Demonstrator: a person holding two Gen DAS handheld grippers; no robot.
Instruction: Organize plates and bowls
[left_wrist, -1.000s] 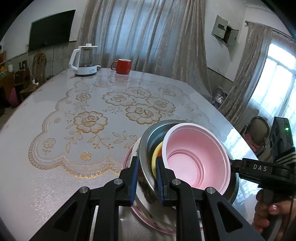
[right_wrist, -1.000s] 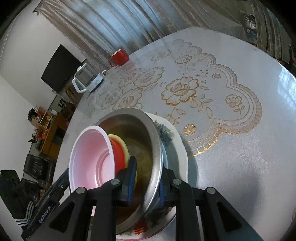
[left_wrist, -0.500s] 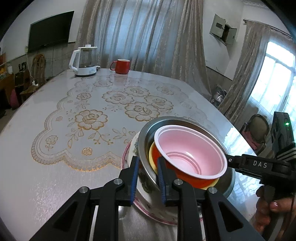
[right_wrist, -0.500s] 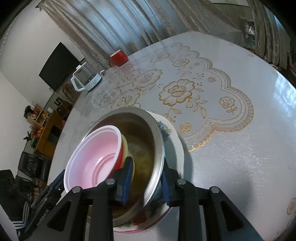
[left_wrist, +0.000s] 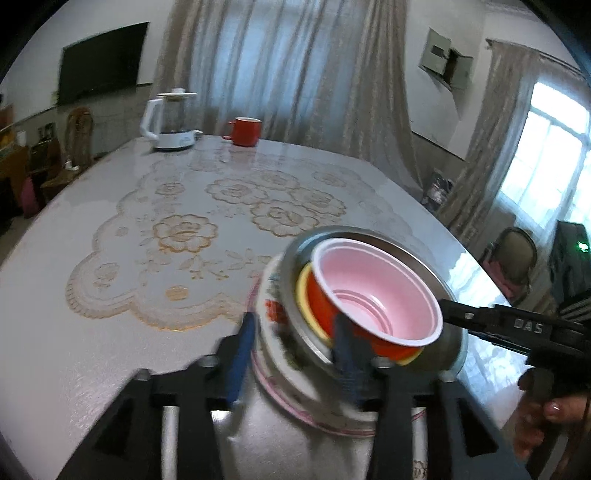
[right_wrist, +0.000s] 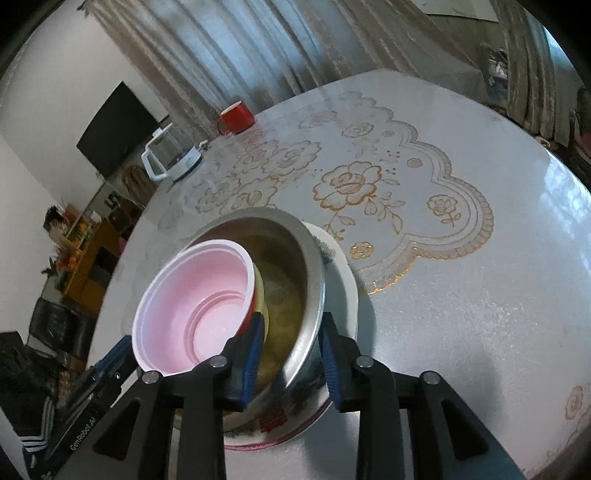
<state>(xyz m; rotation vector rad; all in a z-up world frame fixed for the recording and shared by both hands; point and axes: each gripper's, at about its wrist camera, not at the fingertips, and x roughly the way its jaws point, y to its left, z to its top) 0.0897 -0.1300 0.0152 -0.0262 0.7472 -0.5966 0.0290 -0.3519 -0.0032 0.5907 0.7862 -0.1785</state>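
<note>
A steel bowl sits on a flowered plate near the table's front edge. Inside it a yellow bowl holds an orange bowl with a pink inside. My left gripper is open, its jaws spread wide either side of the steel bowl's near rim and plate edge. My right gripper is open, its jaws astride the steel bowl's rim without clamping it. The right gripper also shows in the left wrist view.
A white kettle and a red mug stand at the table's far end. A gold rose-patterned cloth covers the table. Chairs and curtains surround it.
Both grippers have opened and let go of the steel bowl's rim. The stacked bowls have settled level inside it. The left gripper has drawn back a little.
</note>
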